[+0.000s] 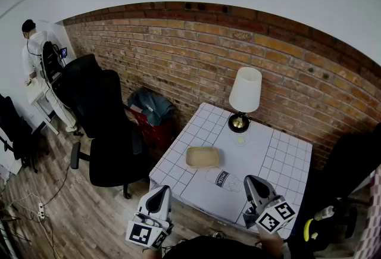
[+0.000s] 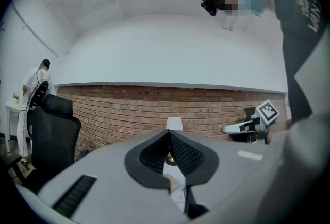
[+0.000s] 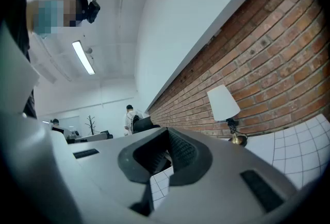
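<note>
My left gripper (image 1: 159,191) hovers off the near left corner of a white grid-patterned table (image 1: 286,159), jaws shut and empty. My right gripper (image 1: 252,181) hangs over the table's near edge, also shut on nothing. Between them, a little further in, lies a pale pack with a dark MILK label (image 1: 221,178). Beyond it sits a shallow wooden tray (image 1: 202,157). A small pale dish (image 1: 240,140) rests by the brass foot of a white-shaded lamp (image 1: 245,91). The left gripper view looks past its closed jaws (image 2: 169,135) at the lamp (image 2: 174,124); the right gripper (image 3: 166,133) sees the lamp (image 3: 223,102) to its right.
A brick wall (image 1: 196,55) runs behind the table. Black office chairs (image 1: 110,127) stand left of it, with a red bin holding cloth (image 1: 152,114) by the wall. Another dark chair (image 1: 351,162) is at the right. A person (image 1: 30,49) stands far left; a power strip (image 1: 40,211) lies on the floor.
</note>
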Demonstrator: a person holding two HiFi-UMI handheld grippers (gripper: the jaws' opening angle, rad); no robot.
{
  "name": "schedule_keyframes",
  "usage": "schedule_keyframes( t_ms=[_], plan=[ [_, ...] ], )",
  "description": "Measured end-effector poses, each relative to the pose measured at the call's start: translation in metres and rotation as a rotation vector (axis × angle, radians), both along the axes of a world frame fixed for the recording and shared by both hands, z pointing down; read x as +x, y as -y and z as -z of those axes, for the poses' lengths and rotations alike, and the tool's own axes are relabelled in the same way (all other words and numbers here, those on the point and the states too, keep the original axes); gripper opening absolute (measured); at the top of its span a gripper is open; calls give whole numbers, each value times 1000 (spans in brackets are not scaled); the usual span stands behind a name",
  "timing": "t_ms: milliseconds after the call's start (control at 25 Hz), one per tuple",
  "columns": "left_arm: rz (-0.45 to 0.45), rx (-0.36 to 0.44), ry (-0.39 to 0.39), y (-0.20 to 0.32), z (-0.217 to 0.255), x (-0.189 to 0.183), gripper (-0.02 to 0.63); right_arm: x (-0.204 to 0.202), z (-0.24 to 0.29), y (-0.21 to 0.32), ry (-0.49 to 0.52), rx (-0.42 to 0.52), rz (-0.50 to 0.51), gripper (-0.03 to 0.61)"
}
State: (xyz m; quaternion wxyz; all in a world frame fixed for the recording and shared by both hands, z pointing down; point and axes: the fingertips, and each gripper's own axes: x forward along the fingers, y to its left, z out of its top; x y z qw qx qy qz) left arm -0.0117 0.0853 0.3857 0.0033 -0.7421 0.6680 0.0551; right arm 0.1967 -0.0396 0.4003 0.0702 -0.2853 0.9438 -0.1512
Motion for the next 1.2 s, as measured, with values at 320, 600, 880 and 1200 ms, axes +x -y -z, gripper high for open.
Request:
schedule_keyframes(
  t_ms=[320, 600, 880, 1200],
  plan=[
    [49, -3, -22, 1, -7, 18, 11, 11, -5, 11, 6, 9, 47, 5],
    [104, -19, -70, 0, -22, 29, 11, 18, -23, 28, -15, -51, 85, 5],
    [69, -36, -85, 14, -33, 14, 10, 3, -29, 35, -14, -67, 55, 5],
    [-88, -67, -67, 36, -39, -35, 11, -36, -34, 31, 9, -83, -90, 5]
  ],
)
